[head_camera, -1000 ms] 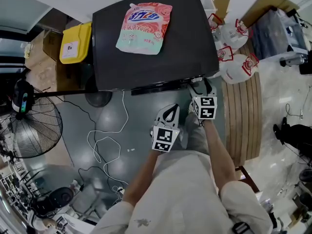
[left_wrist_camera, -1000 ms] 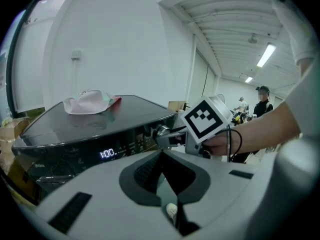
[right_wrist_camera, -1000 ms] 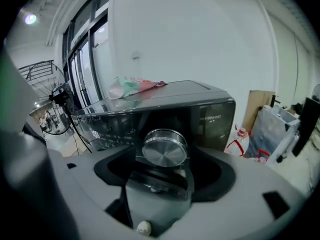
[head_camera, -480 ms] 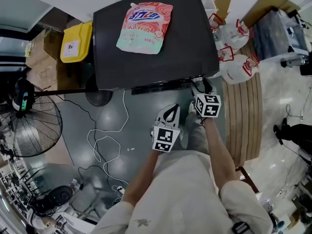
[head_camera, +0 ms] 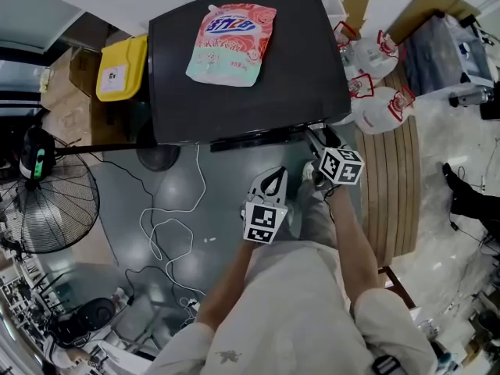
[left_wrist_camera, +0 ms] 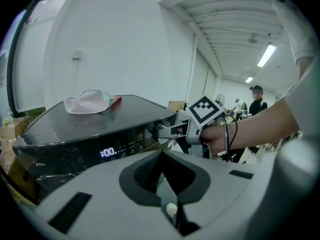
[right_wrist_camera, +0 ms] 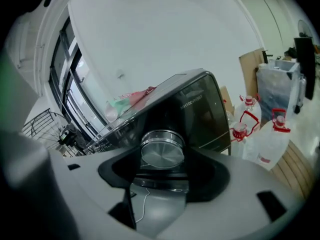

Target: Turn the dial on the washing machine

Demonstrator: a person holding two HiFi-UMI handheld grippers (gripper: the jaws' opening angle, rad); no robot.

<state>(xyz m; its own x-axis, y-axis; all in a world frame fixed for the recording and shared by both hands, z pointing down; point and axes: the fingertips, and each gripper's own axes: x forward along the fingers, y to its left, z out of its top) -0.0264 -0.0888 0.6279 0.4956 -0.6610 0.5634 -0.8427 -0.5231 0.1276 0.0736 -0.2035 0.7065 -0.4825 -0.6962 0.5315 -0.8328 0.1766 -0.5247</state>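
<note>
Fingers (left_wrist_camera: 145, 172) of the left gripper (head_camera: 273, 180) are shut tip to tip with nothing between them. That gripper is held low in front of the washing machine (head_camera: 297, 76), clear of its front edge.

Far left: a floor fan (head_camera: 47, 201). A yellow bin (head_camera: 121, 69) stands just beside the machine's left side.

On the machine's dark top lies a pink and green detergent pouch (head_camera: 231, 44), toward the back. The front panel display (left_wrist_camera: 107, 153) is lit and reads 1:00.

The dial (right_wrist_camera: 162, 154), a round silver knob, sits on the front panel toward the machine's right end. The right gripper (head_camera: 314, 137) is at that spot, pressed up to the panel edge. Its fingers (right_wrist_camera: 208, 179) are closed around the dial, one on each side of the rim. Its marker cube (head_camera: 341, 166) is tilted.

Right of the machine: white jugs (head_camera: 383, 108) with red handles, standing on a wooden slatted platform (head_camera: 391, 186).
</note>
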